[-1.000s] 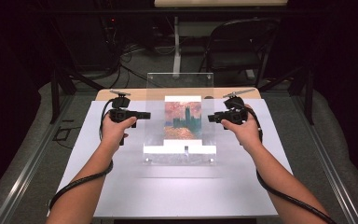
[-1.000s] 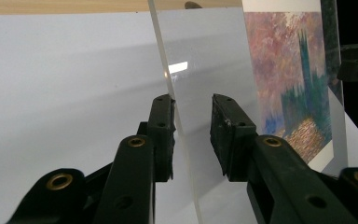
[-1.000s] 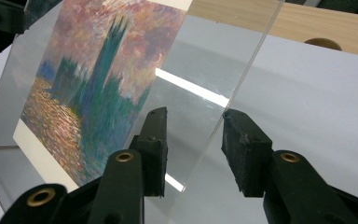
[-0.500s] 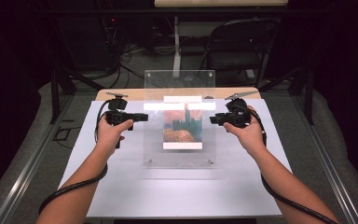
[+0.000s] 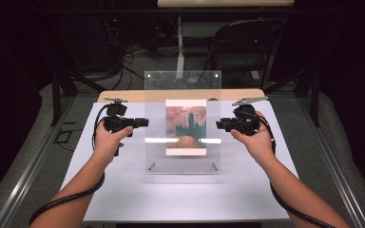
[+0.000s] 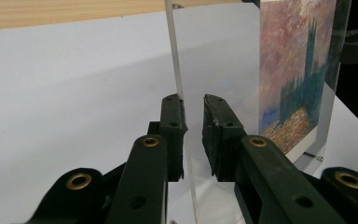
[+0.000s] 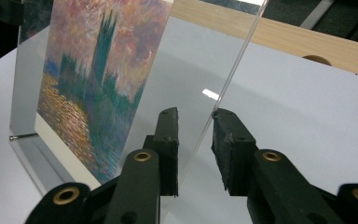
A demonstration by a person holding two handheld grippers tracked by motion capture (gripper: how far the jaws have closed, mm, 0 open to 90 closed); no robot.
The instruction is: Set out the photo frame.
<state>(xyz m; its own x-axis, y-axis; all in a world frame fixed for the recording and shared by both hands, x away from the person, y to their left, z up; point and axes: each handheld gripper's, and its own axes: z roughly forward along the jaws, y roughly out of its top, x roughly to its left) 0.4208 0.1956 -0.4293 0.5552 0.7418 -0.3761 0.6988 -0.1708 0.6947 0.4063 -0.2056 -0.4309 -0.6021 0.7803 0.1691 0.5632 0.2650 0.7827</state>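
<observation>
Your clear acrylic panel [image 5: 183,95] is colourless, with small silver screws near its corners. The picture [image 5: 186,127] it carries is a painted scene: pink and orange sky, a dark teal-green tower, blue-green haze, and orange-gold flecks on the water below, with a white border. Your left gripper [image 6: 193,135] and right gripper [image 7: 195,149] are black, with brass-coloured rivets. The table [image 5: 138,199] is white, with a pale wood strip along its far edge.

High cam above table looking fwd/down, gripper cams close along jaws, all share acrylic frame [image 5: 183,123].
</observation>
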